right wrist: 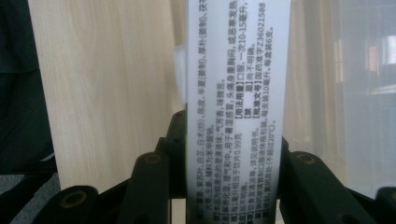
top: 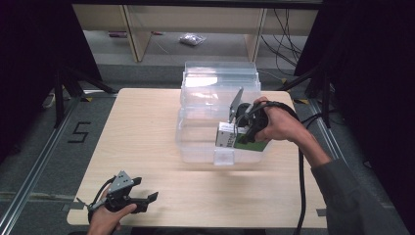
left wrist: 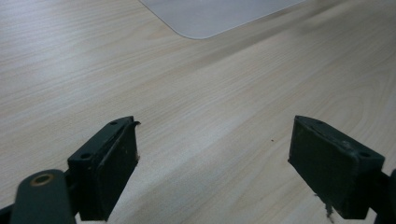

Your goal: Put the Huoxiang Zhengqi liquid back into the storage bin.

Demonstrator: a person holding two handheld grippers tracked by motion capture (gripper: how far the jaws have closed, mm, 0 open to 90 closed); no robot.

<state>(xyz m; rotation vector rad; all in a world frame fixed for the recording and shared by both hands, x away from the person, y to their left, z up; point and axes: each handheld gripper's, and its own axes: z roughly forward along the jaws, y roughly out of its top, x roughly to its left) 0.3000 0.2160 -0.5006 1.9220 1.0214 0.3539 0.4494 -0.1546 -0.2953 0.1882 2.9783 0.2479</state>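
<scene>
- The right hand (top: 278, 125) reaches in from the right side of the table, forearm slanting up from the lower right corner in a grey sleeve (top: 350, 196).
- It holds the right gripper (top: 240, 134) over the near right part of a clear plastic bin (top: 195, 129), pointing down and toward the person.
- That gripper's jaws are clamped on a small box (top: 227, 135), white on the side with green showing on its face; in the right gripper view the box (right wrist: 236, 93) stands between the two black jaws, its white side covered in small printed text.
- The box sits at the bin's near right corner, partly over the rim; whether it touches the bin's floor cannot be told.
- The left hand (top: 105, 218) rests at the near left edge of the table, holding the left gripper (top: 147, 200) low over the wood and pointing right.
- Its jaws stand wide apart with nothing between them; in the left gripper view the left gripper (left wrist: 212, 161) frames bare wood, with a corner of the clear bin (left wrist: 210, 16) ahead.
- The table (top: 142, 137) is pale wood with rounded corners.
- It stands on a grey floor (top: 44, 161) marked with a black "5" (top: 79, 132).
- Beyond it are pale wooden legs of a frame (top: 134, 34), loose cables (top: 284, 34) and dark curtains (top: 34, 58) on both sides.
</scene>
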